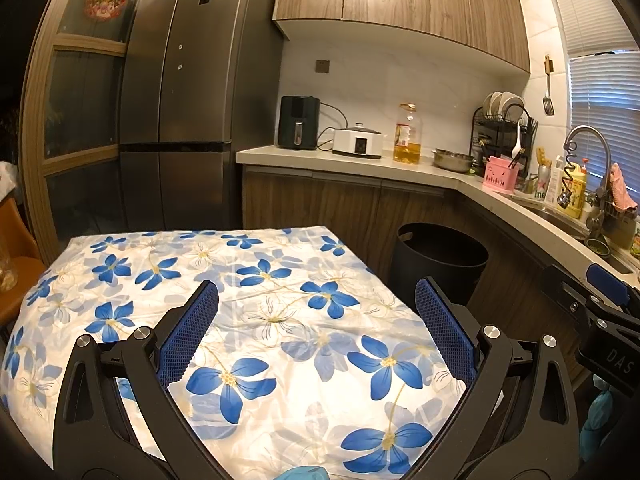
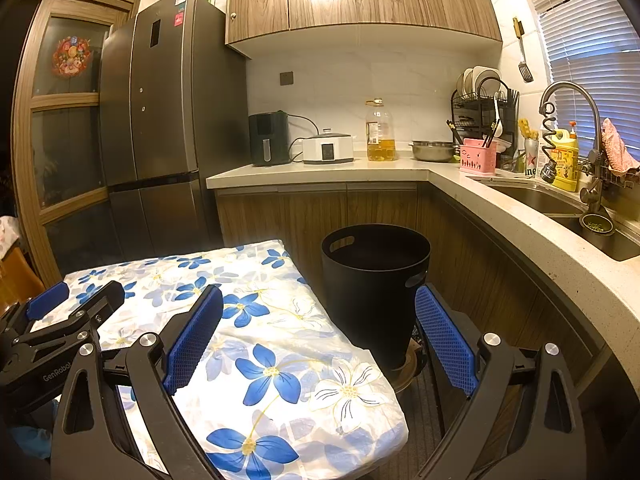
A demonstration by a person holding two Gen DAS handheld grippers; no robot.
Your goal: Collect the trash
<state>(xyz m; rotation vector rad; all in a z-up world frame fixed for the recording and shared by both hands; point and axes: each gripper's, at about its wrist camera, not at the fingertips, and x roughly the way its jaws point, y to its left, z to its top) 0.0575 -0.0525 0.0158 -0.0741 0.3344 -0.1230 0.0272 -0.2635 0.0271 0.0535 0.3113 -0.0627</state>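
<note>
Above floral tablecloth: left gripper, right gripper level, fingers spread.

The table stands in front; the bin sits on the floor just to its right, before the counter; the fridge stands behind, left of the counter; the sink lies far right.

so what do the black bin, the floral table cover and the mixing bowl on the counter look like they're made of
Black bin: probably matte plastic; dull, even surface with handle slots cut through the rim.
Floral table cover: likely thin glossy fabric or plastic sheeting; it creases, shines under the light and drapes over the edge.
Mixing bowl: looks like stainless steel; silvery, reflective sides.
</note>
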